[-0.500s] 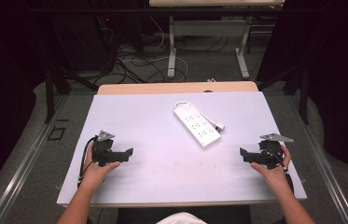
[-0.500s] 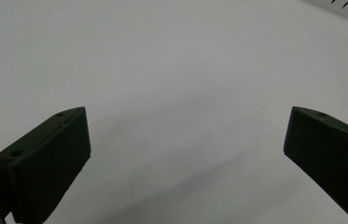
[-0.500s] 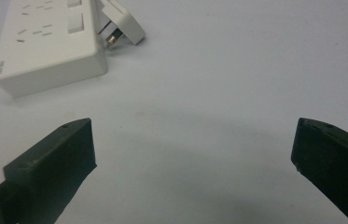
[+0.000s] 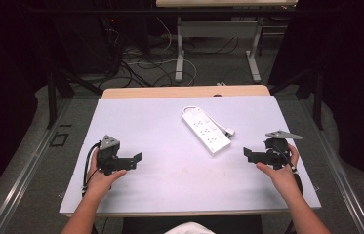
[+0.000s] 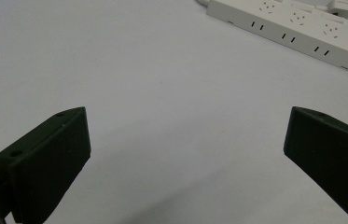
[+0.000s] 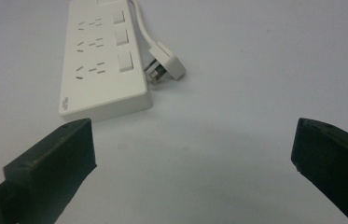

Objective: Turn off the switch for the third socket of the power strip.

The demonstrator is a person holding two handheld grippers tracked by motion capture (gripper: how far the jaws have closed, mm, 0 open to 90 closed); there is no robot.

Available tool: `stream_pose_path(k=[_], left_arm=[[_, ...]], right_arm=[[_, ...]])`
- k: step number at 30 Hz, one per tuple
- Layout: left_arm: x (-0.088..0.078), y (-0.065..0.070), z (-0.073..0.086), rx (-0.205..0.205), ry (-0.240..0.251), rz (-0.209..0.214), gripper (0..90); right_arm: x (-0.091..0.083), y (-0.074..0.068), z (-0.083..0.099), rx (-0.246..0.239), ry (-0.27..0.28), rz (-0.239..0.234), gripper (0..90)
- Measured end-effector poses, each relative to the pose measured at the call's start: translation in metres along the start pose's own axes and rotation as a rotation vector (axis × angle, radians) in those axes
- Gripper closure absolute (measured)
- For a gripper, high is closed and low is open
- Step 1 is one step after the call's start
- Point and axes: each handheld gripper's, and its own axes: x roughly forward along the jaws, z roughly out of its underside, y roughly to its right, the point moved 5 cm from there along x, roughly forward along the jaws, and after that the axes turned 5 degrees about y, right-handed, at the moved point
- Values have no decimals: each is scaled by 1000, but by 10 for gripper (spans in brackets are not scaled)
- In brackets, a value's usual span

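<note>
A white power strip (image 4: pixel 206 131) lies flat near the middle of the white table (image 4: pixel 170 180), its cord looped at the far end and its plug (image 4: pixel 229 131) resting beside it. From the right gripper view the strip (image 6: pixel 100 60) shows three switches and the plug (image 6: pixel 166 64) lies right of it. The strip (image 5: pixel 293 29) crosses the top right of the left gripper view. My left gripper (image 4: pixel 136 161) sits low at the table's left, open and empty. My right gripper (image 4: pixel 248 155) is at the right, open and empty, just short of the strip's near end.
Beyond the table's far wooden edge (image 4: pixel 184 91) is a floor with loose cables (image 4: pixel 140 63) and the white legs of another table (image 4: pixel 180 53). Dark curtains close in both sides. Bare table surface lies between the two grippers.
</note>
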Motion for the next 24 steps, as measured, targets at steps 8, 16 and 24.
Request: stream_pose_path(k=[8,16,24], left_arm=[[-1,-1,0,-6,11,-1,3],[-2,-1,0,7,-3,1,2],[-1,-2,0,-5,2,-4,2]], right_arm=[[4,-8,-22,-23,3,-7,0],[10,-13,-40,-61,-18,-13,0],[19,-18,-51,-87,-41,-27,0]])
